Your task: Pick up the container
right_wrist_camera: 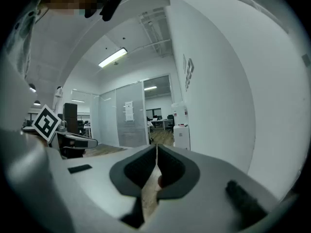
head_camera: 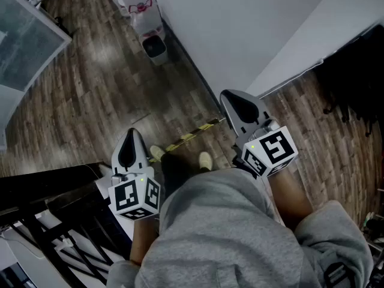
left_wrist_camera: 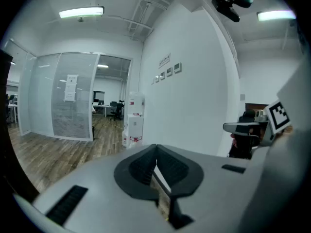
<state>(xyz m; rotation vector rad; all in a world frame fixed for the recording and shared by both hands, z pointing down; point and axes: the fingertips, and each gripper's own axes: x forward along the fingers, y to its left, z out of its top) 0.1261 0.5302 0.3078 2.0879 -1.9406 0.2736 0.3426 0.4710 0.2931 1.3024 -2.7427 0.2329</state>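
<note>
No container that I can tell for certain shows in any view; a small dark bin (head_camera: 155,47) stands on the wood floor by the white wall. I hold both grippers at waist height over the floor, pointing forward. My left gripper (head_camera: 131,134) has its jaws together with nothing between them, as the left gripper view confirms (left_wrist_camera: 155,150). My right gripper (head_camera: 228,98) is likewise shut and empty (right_wrist_camera: 156,152). Each gripper appears in the other's view: the right gripper (left_wrist_camera: 243,126) and the left gripper (right_wrist_camera: 74,140).
A white wall (head_camera: 240,23) runs along the right, with a white dispenser (head_camera: 139,3) beside the bin. A black rack (head_camera: 48,221) is at lower left, a glass partition (head_camera: 24,41) at upper left. Yellow-black tape (head_camera: 192,134) crosses the floor by the person's shoes.
</note>
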